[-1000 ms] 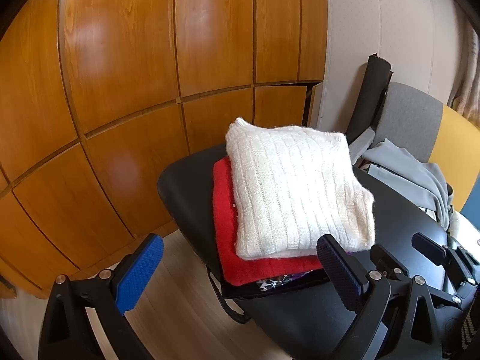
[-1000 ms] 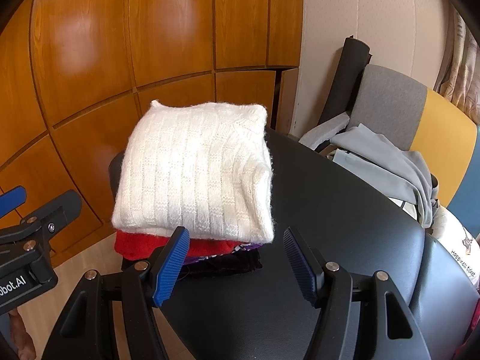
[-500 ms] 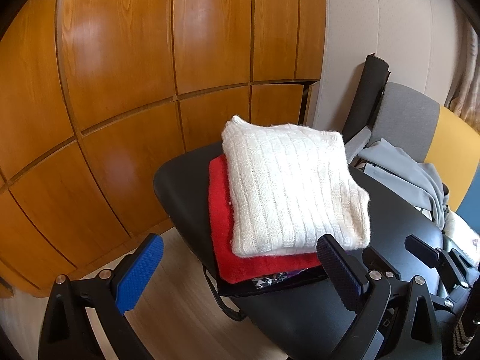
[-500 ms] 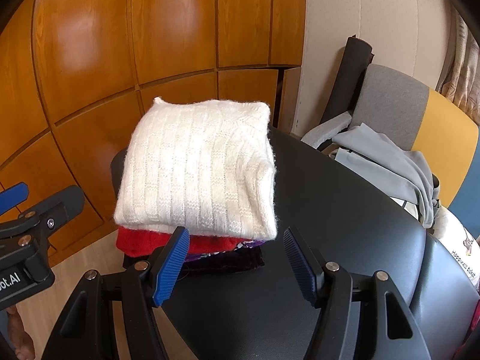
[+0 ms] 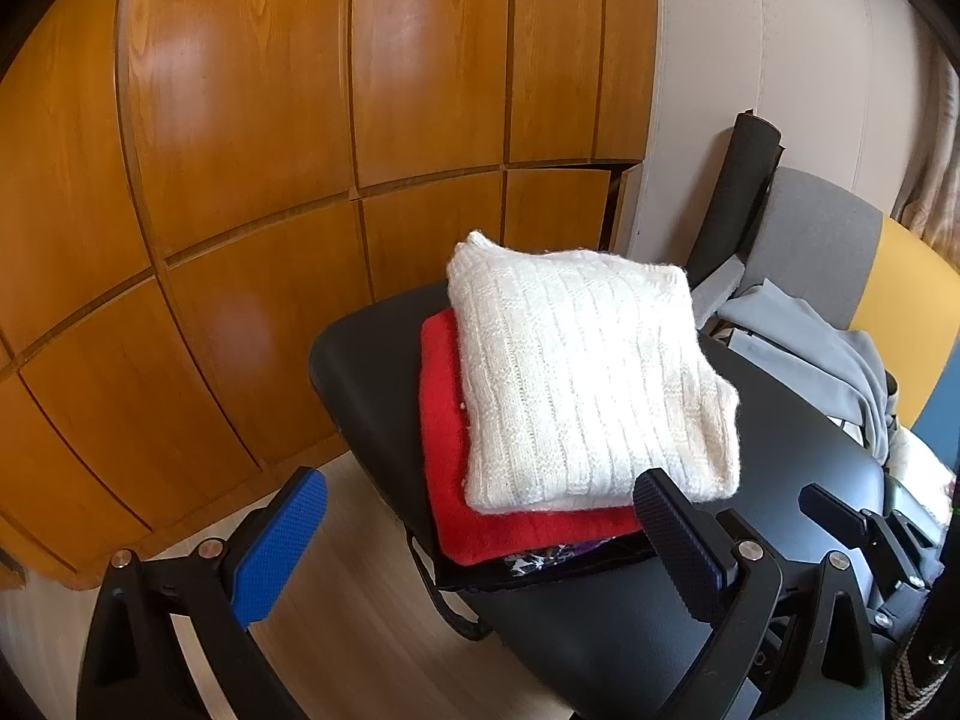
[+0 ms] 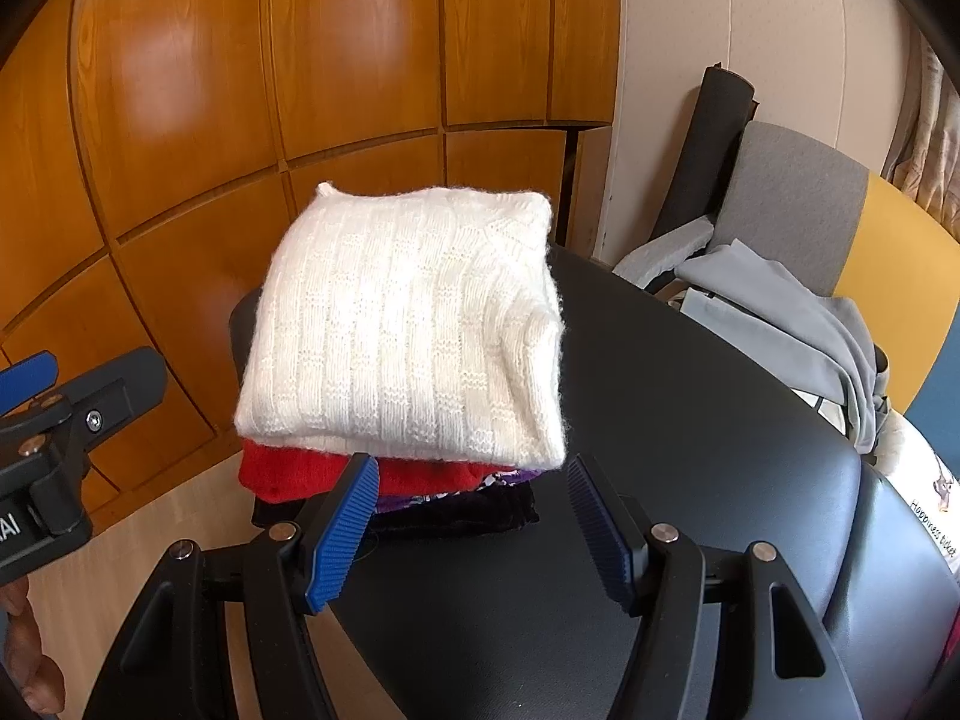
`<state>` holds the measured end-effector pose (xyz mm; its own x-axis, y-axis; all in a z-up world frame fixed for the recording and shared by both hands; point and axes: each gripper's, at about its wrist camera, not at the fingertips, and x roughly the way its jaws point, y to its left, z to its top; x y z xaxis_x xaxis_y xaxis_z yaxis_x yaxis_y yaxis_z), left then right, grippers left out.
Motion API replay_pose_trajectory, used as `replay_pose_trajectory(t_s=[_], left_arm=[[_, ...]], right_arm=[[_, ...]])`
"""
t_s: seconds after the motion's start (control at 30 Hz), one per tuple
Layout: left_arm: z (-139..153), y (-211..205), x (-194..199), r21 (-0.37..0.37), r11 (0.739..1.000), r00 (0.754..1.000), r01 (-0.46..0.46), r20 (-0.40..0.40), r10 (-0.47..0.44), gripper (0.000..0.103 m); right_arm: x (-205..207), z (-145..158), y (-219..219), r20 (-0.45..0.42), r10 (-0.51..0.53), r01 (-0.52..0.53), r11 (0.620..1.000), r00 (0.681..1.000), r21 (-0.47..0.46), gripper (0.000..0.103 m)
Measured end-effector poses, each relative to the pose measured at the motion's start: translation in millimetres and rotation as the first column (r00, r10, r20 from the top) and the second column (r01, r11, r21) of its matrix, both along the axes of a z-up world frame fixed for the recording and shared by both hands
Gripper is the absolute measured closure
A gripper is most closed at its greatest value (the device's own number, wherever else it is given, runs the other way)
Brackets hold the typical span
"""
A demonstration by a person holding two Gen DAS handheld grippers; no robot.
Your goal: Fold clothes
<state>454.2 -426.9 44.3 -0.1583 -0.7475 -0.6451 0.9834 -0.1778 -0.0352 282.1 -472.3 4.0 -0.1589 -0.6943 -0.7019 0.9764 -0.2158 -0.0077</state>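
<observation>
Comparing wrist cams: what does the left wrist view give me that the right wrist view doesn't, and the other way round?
Left wrist only: the red sweater's long left edge, and the right gripper at lower right.

Right wrist only: the dark garment at the stack's bottom front, a printed paper at the table's right edge, and the left gripper at far left.

Both: the folded white sweater topping the stack on the black table, the grey garment on the chair, and open, empty jaws.

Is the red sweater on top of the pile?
No, the white knit sweater lies on top, with the red sweater directly beneath it.
</observation>
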Motion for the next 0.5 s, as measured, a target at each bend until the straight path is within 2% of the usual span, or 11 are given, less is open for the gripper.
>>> replay_pose_trajectory(t_s=[0.23,0.5], left_arm=[[2.9,1.6,0.2,0.004,1.000,0.999,0.027,-0.031,-0.027,0.000],[7.7,6.2,-4.1,-0.018,0.999,0.998,0.051,-0.029,-0.051,0.000]], right_arm=[[-0.6,-2.1,0.1,0.005,0.003,-0.003,1.000,1.000,0.005,0.036],[0.1,-5.8,0.4,0.007,0.012,-0.012,1.000,1.000,0.013,0.036]])
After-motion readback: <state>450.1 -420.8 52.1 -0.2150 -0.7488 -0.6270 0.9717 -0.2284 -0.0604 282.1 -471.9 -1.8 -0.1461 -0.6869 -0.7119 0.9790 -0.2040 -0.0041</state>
